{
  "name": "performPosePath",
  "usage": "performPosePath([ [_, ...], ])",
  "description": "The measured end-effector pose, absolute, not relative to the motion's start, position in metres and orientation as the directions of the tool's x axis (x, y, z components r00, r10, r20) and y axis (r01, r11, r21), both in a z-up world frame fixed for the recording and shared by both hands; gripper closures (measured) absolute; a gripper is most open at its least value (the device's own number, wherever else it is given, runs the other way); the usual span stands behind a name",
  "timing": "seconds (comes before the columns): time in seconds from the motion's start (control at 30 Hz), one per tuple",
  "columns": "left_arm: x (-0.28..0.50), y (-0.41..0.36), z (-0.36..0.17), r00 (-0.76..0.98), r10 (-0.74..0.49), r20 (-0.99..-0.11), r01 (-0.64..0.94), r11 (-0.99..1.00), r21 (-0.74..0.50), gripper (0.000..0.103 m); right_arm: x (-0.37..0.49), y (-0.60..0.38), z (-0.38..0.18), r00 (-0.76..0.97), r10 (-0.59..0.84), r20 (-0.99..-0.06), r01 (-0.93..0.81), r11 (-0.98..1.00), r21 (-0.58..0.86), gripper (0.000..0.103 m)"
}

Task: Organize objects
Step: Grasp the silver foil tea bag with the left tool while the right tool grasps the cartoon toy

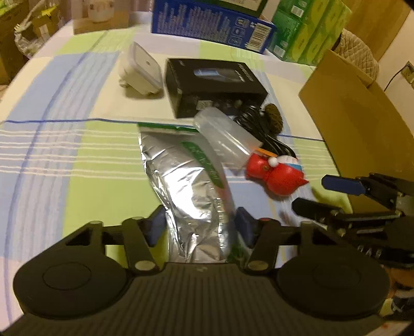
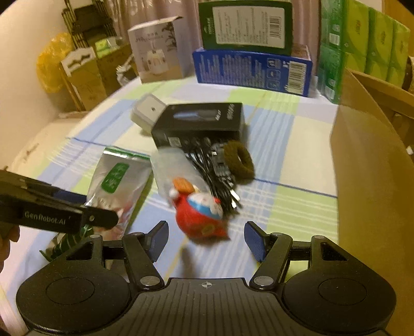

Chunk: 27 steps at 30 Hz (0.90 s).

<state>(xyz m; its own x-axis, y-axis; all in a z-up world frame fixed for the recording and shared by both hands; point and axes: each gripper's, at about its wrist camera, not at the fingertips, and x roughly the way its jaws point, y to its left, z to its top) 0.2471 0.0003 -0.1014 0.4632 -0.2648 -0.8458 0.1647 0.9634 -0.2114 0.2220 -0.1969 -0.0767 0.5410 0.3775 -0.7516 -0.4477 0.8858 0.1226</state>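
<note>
A silver foil pouch [image 1: 186,181] with a green label lies on the checked cloth; its near end sits between the fingers of my left gripper [image 1: 200,224], whose blue pads flank it without visibly pinching it. The pouch also shows in the right wrist view [image 2: 116,186]. A red toy figure [image 2: 200,212] lies just beyond my right gripper [image 2: 205,241], which is open and empty. The toy also shows in the left wrist view [image 1: 274,170]. A clear plastic case [image 1: 225,134], black cable bundle [image 2: 220,170], brown hair tie [image 2: 238,161], black box [image 1: 212,85] and white adapter [image 1: 142,69] lie behind.
A cardboard box [image 2: 372,175] stands at the right. A blue carton [image 2: 251,69], a green-black box [image 2: 245,23], green tissue packs [image 2: 362,46] and a white product box [image 2: 157,51] line the table's far edge.
</note>
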Motion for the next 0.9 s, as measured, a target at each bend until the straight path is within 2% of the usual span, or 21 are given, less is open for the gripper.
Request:
performPosePath([
  [0.1,0.246,0.013,-0.098,0.474,-0.215,-0.854,0.142,0.976,-0.167,0.053,0.230,-0.189,-0.081,0.533,0.389,-0.751,-0.478,0.871,0.112,0.041],
  [0.23,0.248,0.029,-0.099,0.473,-0.226,-0.852,0.116,0.974,-0.193,0.051,0.242,-0.183,-0.091,0.503,0.406,-0.763,-0.485,0.864,0.139,0.041],
  [0.47,0.251,0.031,-0.103,0.466,-0.209,-0.860,0.108,0.978,-0.179,0.037,0.247,-0.179,-0.099,0.502,0.396,-0.769,-0.506,0.856,0.110,0.041],
  [0.5,0.251,0.032,-0.103,0.467,-0.211,-0.859,0.106,0.978,-0.182,0.037,0.247,-0.180,-0.099,0.502,0.398,-0.768,-0.504,0.856,0.114,0.043],
  [0.57,0.251,0.032,-0.103,0.470,-0.213,-0.857,0.103,0.977,-0.186,0.037,0.248,-0.180,-0.100,0.500,0.399,-0.769,-0.496,0.859,0.123,0.055],
  [0.63,0.251,0.032,-0.103,0.473,-0.211,-0.856,0.100,0.978,-0.185,0.036,0.247,-0.178,-0.099,0.499,0.391,-0.773,-0.501,0.858,0.111,0.058],
  [0.9,0.253,0.030,-0.104,0.477,-0.218,-0.852,0.093,0.976,-0.198,0.030,0.244,-0.175,-0.096,0.473,0.386,-0.792,-0.473,0.870,0.142,0.060],
])
